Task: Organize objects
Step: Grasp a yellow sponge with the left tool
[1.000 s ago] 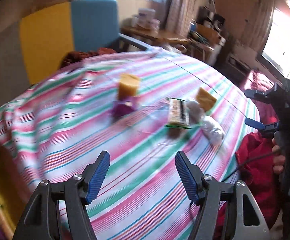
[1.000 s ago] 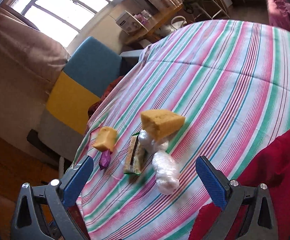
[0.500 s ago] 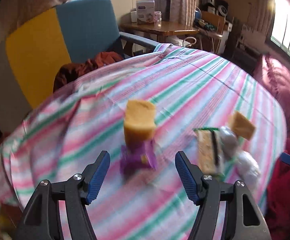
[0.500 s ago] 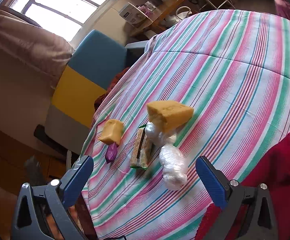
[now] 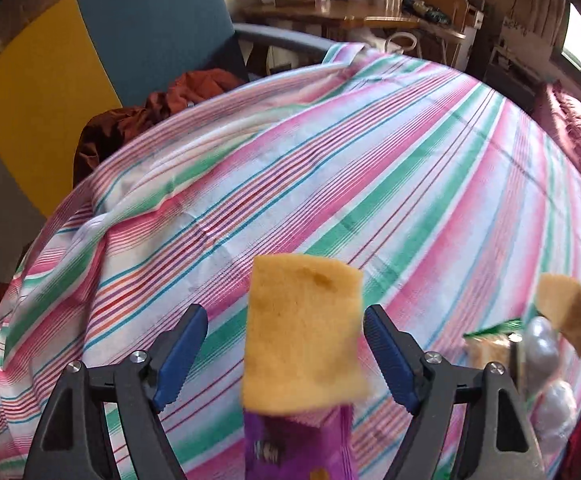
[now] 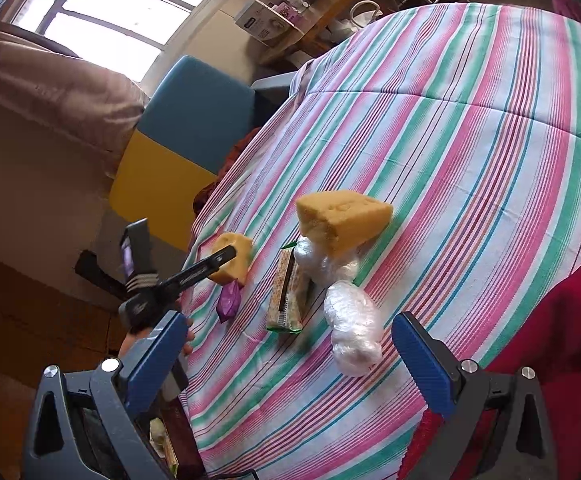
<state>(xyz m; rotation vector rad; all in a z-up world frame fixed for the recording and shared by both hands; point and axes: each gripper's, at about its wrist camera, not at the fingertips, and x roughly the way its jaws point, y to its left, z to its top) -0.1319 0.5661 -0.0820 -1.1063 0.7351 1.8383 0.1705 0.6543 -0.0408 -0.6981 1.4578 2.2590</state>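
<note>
Left gripper (image 5: 284,354) was right down at the near edge of the striped tablecloth (image 5: 370,184), blue pads spread wide, nothing pinched. Between those fingers sat the small yellow sponge (image 5: 304,334), upright, with the purple packet (image 5: 298,446) lying at its near side and touching it. Neither pad was in contact with the sponge; daylight showed on both sides.

Right gripper (image 6: 290,354) hung above the cloth's edge, jaws also wide apart and empty. Just beyond its fingertips lay a clear plastic-wrapped bundle (image 6: 352,330), and next to it the flat biscuit pack (image 6: 288,292) with green ends. A second wrapped bundle (image 6: 322,262) sat behind those, and the large sponge wedge (image 6: 342,218) leaned on top of it. From this side the left gripper's black finger crossed in front of the small sponge.

Further back, off the table, stood a blue-and-yellow chair (image 5: 90,52) with a rust-coloured garment (image 5: 150,116) heaped on its seat.
</note>
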